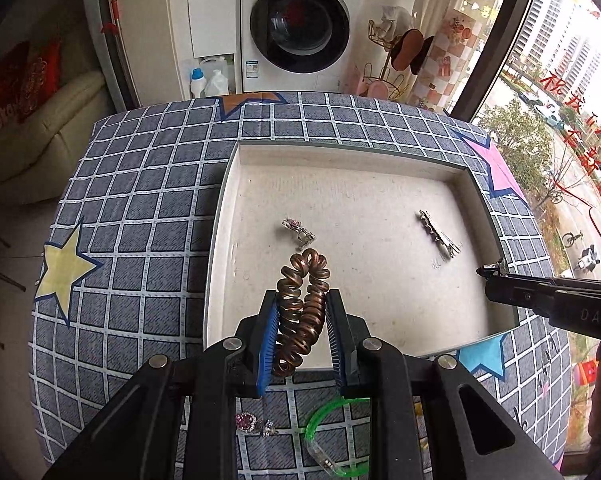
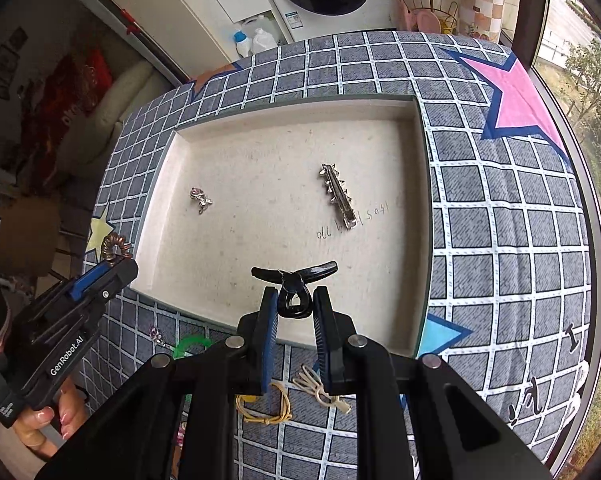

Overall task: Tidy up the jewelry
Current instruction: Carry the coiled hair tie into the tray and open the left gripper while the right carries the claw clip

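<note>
A: Where's the coil hair tie right now?

B: Clamped in the left gripper, jaws closed on its two sides, hanging above the near edge of the tray. It looks light and springy. I'd guess it squashes under the pads and could spring out if pinched only at the tip, so a hold across both strands near the middle seems safest.

A: And the other hand?

B: The right gripper is closed on a black claw clip, also above the tray's near edge. The clip looks like stiff, smooth plastic, probably slippery. The pads sit on its looped handle end, and the teeth point toward the tray.

A: What's already in the tray?

B: A silver hair clip toward its right side, and a small jewelled piece toward its left, well apart.

A: Outside the tray?

B: On the checked cloth on the near side of the tray: a green bangle, a pink-stoned piece, a yellow elastic and a cream clip.
</note>
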A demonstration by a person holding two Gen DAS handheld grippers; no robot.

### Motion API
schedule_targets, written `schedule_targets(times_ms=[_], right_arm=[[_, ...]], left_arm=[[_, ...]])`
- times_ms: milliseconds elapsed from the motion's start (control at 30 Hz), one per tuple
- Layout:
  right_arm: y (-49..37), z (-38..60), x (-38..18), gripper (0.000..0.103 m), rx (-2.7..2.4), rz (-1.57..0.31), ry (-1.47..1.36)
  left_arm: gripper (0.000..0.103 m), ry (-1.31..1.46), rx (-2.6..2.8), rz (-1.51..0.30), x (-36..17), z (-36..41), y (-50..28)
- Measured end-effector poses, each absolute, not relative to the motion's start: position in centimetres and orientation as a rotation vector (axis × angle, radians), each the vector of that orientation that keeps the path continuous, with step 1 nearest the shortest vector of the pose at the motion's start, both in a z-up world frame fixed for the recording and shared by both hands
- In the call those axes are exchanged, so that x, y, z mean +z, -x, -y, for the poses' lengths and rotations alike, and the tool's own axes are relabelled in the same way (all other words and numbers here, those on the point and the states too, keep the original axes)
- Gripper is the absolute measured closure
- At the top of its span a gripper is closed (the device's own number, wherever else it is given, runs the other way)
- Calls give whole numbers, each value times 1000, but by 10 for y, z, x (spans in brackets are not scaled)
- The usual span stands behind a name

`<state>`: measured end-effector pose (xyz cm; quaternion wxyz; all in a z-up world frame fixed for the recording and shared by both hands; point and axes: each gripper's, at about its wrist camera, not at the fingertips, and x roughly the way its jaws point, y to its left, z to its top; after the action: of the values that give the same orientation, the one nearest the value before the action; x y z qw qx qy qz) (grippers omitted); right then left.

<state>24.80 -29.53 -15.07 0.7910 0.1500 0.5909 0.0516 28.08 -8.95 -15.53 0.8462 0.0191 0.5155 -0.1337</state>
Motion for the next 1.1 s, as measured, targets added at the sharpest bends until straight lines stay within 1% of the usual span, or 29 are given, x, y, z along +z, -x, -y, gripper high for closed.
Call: schedule_targets(times_ms=[367, 767, 833, 900, 1100], right_arm=[[-301, 293, -175, 84, 126, -1281, -317], [-327, 281, -204, 84, 120, -1305, -229], [-328, 279, -208, 84, 117, -1314, -221], [-328, 278, -208, 84, 118, -1304, -210], [-329, 275, -208, 83, 118, -1303, -188]], left_arm=[[67, -91, -242, -1114, -187, 109, -311], [66, -167, -190, -1150, -217, 118, -321], [61, -185, -177, -1138, -218, 119, -321], [44, -205, -172, -1130, -219, 121, -321], [43, -253, -172, -1119, -218, 128, -321]])
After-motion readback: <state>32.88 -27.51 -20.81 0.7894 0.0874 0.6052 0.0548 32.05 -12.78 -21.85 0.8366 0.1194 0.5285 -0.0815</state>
